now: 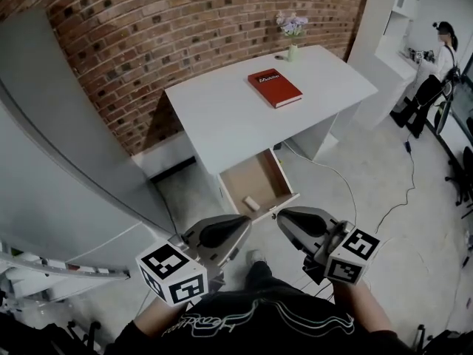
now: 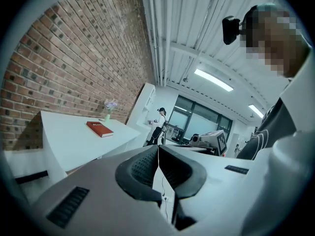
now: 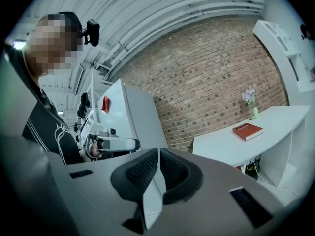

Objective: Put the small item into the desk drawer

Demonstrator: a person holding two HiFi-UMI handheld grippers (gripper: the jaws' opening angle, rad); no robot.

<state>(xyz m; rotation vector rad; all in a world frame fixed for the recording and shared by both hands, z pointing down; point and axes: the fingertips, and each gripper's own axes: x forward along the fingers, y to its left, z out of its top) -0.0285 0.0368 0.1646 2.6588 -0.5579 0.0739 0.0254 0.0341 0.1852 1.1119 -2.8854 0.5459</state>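
The white desk (image 1: 244, 117) has its drawer (image 1: 244, 177) pulled open toward me. A small pale item (image 1: 252, 203) lies inside it near the front right corner. My left gripper (image 1: 246, 222) and right gripper (image 1: 281, 216) hang side by side in front of the drawer, close to my body and apart from the item. In the left gripper view the jaws of the left gripper (image 2: 158, 149) meet with nothing between them. The right gripper (image 3: 158, 152) is likewise shut and empty in its own view.
A red book (image 1: 274, 87) and a small vase of flowers (image 1: 293, 32) sit on the desk top. A brick wall runs behind the desk. A large white panel (image 1: 52, 161) stands at the left. Cables (image 1: 405, 187) trail over the floor at the right, where a person (image 1: 434, 65) stands.
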